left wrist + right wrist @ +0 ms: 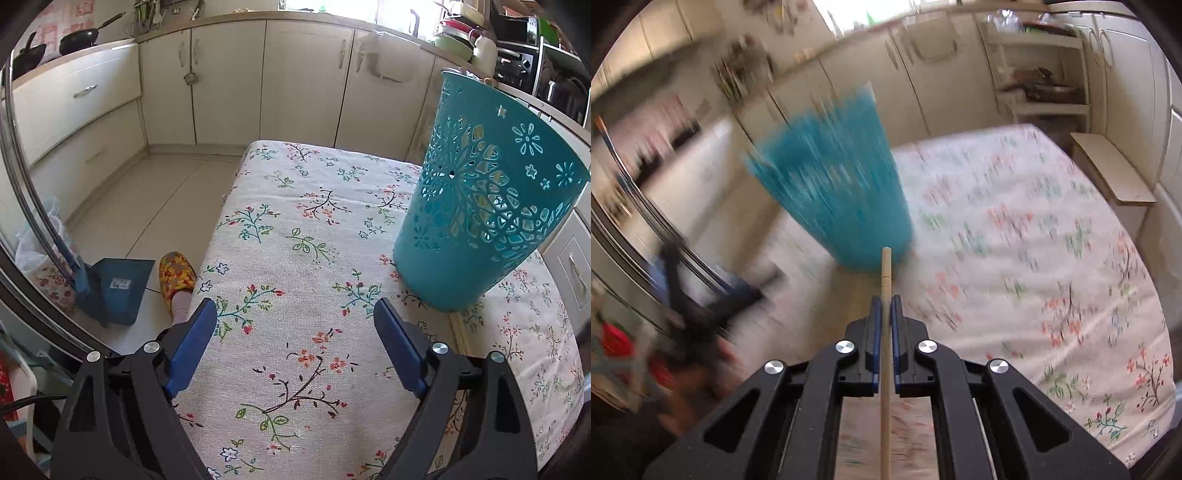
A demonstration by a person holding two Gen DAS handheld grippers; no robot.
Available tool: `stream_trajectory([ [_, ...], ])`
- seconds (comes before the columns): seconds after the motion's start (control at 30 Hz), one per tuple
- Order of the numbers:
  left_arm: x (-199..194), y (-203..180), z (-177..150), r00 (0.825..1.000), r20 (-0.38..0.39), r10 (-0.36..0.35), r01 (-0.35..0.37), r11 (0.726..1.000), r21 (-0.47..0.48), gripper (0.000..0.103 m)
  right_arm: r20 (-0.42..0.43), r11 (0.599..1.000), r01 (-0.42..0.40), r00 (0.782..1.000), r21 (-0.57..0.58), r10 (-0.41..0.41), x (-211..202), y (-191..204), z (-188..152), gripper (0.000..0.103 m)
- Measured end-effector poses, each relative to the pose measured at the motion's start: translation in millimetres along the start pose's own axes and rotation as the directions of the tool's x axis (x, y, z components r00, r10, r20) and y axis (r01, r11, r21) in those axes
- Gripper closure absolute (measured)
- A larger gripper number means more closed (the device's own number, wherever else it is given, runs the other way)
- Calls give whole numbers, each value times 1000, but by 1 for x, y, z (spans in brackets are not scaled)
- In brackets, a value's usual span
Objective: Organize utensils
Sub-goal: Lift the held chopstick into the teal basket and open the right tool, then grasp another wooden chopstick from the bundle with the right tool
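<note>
The right gripper (885,301) is clamped on a thin wooden stick (885,350), probably a chopstick or a utensil handle, which runs between its blue pads and pokes out ahead. Just past the stick's tip stands the teal perforated basket (834,184), blurred, on the floral tablecloth (1034,240). The left gripper (295,314) hangs over the same cloth with its fingers spread wide and nothing between them; the basket (487,199) sits ahead and to its right, tilted. Cream cabinets (229,81) lie beyond.
</note>
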State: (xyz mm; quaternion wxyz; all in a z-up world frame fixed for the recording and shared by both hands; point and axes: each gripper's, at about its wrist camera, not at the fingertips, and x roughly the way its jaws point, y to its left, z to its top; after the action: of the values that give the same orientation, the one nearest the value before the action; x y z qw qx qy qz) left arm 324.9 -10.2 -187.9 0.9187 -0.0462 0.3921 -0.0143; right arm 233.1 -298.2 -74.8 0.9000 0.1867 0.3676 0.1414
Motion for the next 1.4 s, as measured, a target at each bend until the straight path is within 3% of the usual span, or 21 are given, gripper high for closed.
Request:
stream_trajectory([
  [0.1,2,-1,3,1000,0,-1,1,1000,5,20,112,997,-79,991,1,78,-21,22,35,97],
  [0.23,2,-2,3,1000,3,6,-6,1000,5,20,286,991,-121,949,-59,133,-32,60,90,97],
  [0.3,1,-1,3,1000,8,9,-9,1000,0,20,372,992,-99,920,-82,123,-26,74,114,97],
  [0.43,-2,0,3,1000,21,13,-13,1000,-7,20,461,997,-30,886,-73,60,0,86,142,97],
  [0.57,-3,1,3,1000,25,6,-6,1000,-8,19,489,997,62,872,-56,-27,25,84,143,97],
  [0.73,-4,3,3,1000,26,-5,5,1000,-13,20,404,992,112,911,-57,-79,56,69,128,96],
  [1.1,-2,5,2,1000,25,-5,6,1000,-25,20,333,987,74,943,-141,-23,-3,69,43,85],
  [1.23,-2,5,3,1000,22,-1,1,1000,-21,20,123,977,109,989,-182,-87,28,53,-12,85],
  [1.3,-1,5,2,1000,21,1,0,1000,-22,20,10,976,122,992,-179,-122,53,42,-34,86],
  [1.4,-1,5,2,1000,17,4,-4,1000,-26,19,-77,977,136,986,-164,-150,82,31,-51,87],
])
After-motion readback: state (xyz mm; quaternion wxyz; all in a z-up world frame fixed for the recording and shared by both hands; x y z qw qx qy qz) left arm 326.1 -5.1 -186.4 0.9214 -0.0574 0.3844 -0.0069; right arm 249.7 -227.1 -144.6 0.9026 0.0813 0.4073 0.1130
